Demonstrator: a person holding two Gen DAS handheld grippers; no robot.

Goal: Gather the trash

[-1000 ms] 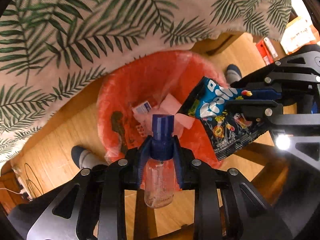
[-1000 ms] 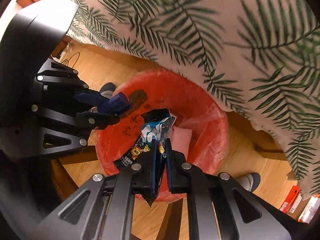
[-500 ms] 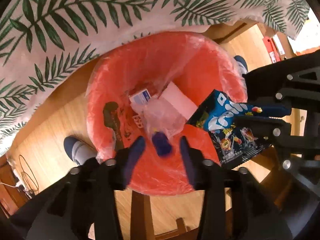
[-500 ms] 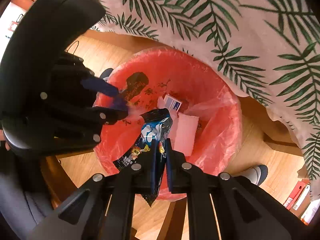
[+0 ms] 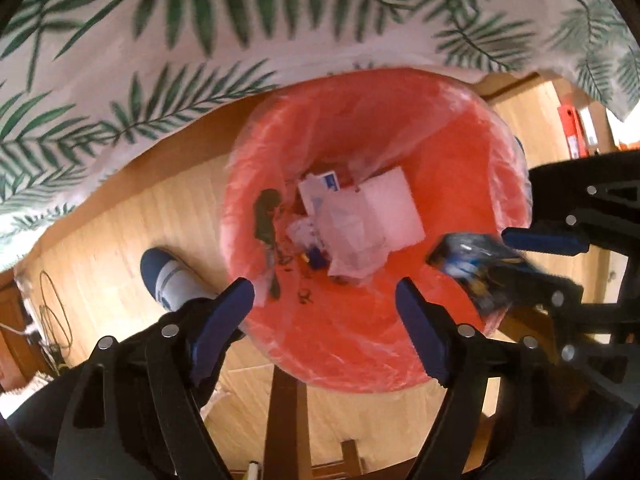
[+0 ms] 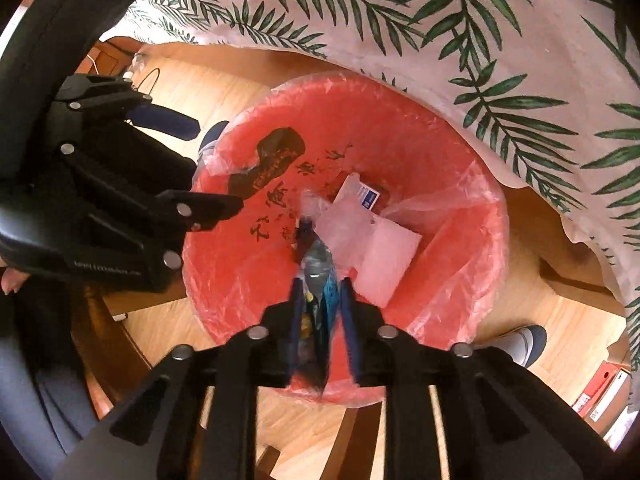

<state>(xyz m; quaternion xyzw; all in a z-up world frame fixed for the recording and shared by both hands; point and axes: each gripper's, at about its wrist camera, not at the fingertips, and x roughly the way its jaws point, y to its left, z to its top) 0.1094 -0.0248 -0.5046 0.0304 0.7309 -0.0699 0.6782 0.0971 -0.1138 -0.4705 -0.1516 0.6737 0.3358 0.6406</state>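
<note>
Both sets of jaws are seen directly above the red-lined bin (image 5: pixel 376 360). On the left gripper (image 5: pixel 325 292) the jaws are spread wide and opening further, with nothing between them. On the right gripper (image 6: pixel 319 300) the jaws are just starting to part; the blue snack wrapper (image 6: pixel 316 304) is still between the pads, blurred, and whether it is still pinched or already slipping cannot be told for certain.

Below the grippers, crumpled clear plastic (image 5: pixel 352 236), a white sheet (image 5: pixel 390 208) and a small carton (image 6: pixel 362 192) are seen at the bottom of the liner, with a small blue piece (image 5: pixel 316 258) beside the plastic. A leaf-printed cloth (image 5: pixel 200 40) hangs past the bin's far rim, and a sock-clad foot (image 5: pixel 168 280) stands on the wooden floor just beside it.

For a clean drop, the right gripper is best held over the bin's middle and the jaws opened fully before anything is lifted away. A light wrapper may cling to a pad or drift toward the rim, so its fall into the liner should be confirmed first.
</note>
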